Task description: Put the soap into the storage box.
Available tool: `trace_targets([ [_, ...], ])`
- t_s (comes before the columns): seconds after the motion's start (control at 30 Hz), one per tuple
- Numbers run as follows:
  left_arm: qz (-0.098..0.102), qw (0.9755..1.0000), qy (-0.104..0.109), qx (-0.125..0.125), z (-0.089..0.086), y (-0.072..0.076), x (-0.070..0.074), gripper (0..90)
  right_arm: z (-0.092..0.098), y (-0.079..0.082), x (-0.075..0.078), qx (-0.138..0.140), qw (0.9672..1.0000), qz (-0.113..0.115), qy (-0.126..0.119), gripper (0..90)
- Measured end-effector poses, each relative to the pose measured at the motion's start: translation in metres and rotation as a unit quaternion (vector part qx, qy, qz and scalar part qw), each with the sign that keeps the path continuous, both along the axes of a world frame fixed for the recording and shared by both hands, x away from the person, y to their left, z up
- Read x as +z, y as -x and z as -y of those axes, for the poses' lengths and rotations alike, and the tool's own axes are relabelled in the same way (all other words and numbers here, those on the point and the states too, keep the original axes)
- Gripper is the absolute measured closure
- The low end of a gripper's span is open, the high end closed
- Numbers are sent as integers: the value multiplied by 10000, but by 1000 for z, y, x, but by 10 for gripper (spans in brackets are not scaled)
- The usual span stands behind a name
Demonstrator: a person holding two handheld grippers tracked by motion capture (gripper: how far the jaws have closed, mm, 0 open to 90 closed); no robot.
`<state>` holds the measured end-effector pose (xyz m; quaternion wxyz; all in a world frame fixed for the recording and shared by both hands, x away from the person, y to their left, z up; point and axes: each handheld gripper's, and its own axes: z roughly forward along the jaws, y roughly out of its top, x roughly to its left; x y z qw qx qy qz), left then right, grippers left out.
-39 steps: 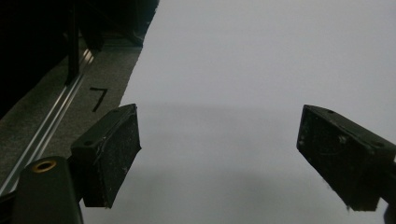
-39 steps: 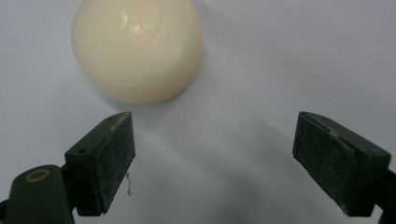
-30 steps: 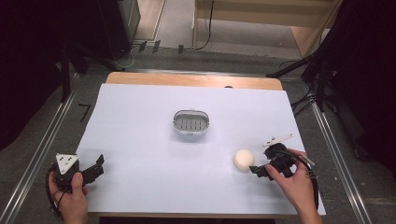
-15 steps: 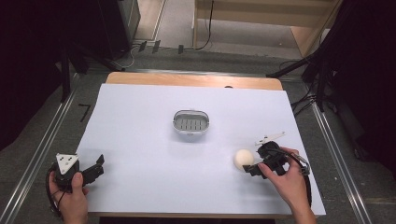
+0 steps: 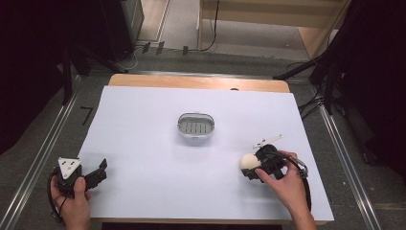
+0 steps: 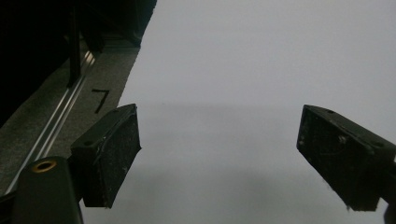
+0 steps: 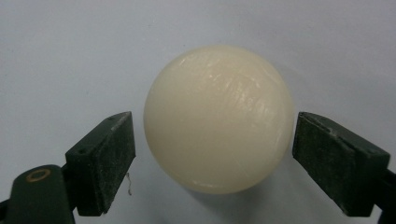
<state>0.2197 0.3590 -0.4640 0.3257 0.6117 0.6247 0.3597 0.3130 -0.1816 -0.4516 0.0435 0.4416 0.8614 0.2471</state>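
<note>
Smooth cream ball (image 7: 218,119) sits between the right tongs' (image 7: 212,158) matte black pads.

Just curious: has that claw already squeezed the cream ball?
No, the right claw is open, with a gap between each pad and the cream ball.

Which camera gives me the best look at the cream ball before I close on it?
The right gripper view: the cream ball sits large and sharp between the right gripper, whose open jaws flank it with small gaps. The high view shows it as a small pale blob partly tucked against the gripper. The left gripper view looks across the white table cover.
</note>
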Motion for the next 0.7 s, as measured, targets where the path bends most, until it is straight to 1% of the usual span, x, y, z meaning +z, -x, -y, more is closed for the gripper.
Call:
trace_targets([
  [0.17,-2,10000,-9,-1,0,0,0,142,-1,-2,-2,-61,10000,-26,-16,152],
  [0.2,-7,10000,-11,-4,0,0,0,142,-2,-3,-3,-68,10000,-7,0,166],
  [0.37,-8,10000,-17,-12,1,0,0,142,-5,-3,-6,-100,9999,13,39,182],
  [0.5,-18,10000,-23,-20,1,0,0,142,-7,-3,-9,-177,9998,53,95,209],
  [0.63,-25,10000,-21,-20,1,0,0,142,-8,-3,-8,-137,9998,94,102,242],
  [0.7,-26,10000,-20,-21,1,0,0,142,-9,-2,-8,-134,9998,106,127,244],
])
